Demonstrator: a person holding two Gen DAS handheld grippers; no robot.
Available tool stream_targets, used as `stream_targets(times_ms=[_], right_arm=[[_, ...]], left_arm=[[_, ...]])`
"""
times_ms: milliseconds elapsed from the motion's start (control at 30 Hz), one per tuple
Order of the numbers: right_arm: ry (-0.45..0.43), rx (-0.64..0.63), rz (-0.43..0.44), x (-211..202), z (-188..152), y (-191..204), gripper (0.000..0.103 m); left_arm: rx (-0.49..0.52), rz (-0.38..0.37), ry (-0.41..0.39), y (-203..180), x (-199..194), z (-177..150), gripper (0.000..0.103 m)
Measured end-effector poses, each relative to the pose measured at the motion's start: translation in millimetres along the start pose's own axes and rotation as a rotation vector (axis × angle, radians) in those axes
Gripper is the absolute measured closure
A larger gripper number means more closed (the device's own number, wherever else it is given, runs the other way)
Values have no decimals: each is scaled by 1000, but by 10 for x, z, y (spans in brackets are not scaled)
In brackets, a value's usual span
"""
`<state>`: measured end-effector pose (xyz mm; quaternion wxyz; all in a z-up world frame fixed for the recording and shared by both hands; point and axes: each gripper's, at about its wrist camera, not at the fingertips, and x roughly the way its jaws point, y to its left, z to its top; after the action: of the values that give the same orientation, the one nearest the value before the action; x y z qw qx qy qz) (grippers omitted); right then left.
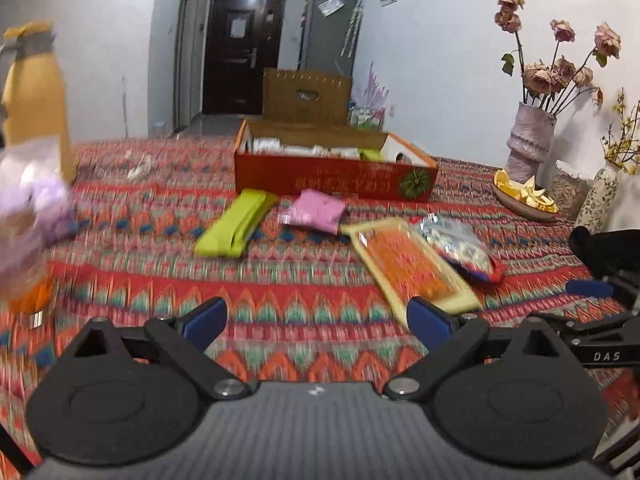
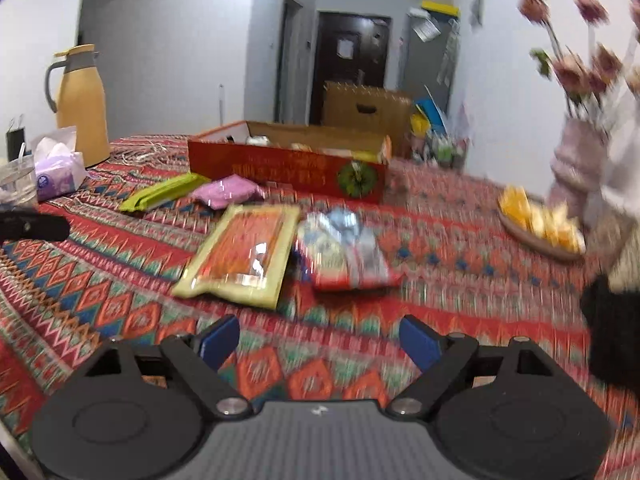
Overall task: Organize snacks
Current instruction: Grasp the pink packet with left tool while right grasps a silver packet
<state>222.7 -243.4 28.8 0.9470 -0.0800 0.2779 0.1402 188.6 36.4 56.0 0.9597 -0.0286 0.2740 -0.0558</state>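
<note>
Blue-padded fingers of the left hand-held gripper [image 1: 316,320] stand wide apart with nothing between them, hovering over the patterned cloth of the worktop [image 1: 280,280]. Its right fingertip sits just short of the near corner of a flat yellow-edged orange snack packet [image 1: 416,268]. Beside that packet on the right, touching or slightly overlapping it, lies a silver, red and blue snack bag [image 1: 460,246]. Farther back are a pink packet [image 1: 314,212] and a lime-green packet [image 1: 234,224], set apart from each other, both just in front of an open red cardboard box [image 1: 336,174] that already holds pale packets, blurred beyond telling. The right hand-held gripper [image 2: 320,342] is likewise spread wide and empty, with a clear strip of cloth between it and the orange packet [image 2: 240,256] and the silver bag [image 2: 344,248]. At the worktop's left edge stand a yellow thermos [image 2: 82,100] and a purple tissue pack [image 2: 58,172]; at the right edge a dish of yellow pieces [image 2: 538,222], perhaps fruit peel, and a vase of dried roses [image 1: 528,140].
</note>
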Motion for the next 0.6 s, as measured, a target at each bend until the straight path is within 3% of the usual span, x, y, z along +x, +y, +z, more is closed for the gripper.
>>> stream_targets(times_ms=[167,267,367,467,600], right_arm=[[-18,-89,21,494,396,-101,18],[18,-100,57,931,570,-187,25],[83,-122,67,1328,649,-236,36],[91,-109,90,1514,674,-305,35],[77,-52,102,1685,700,-445,35]], left_arm=[[64,-2,-19,-30,457,379,5],[115,-24,-21,-75,803,568,5],[143,-32,16,-113,1221,713,10],[190,-17,36,-151,1599,782,10],[162,-27,95,-130,2087,839,15]])
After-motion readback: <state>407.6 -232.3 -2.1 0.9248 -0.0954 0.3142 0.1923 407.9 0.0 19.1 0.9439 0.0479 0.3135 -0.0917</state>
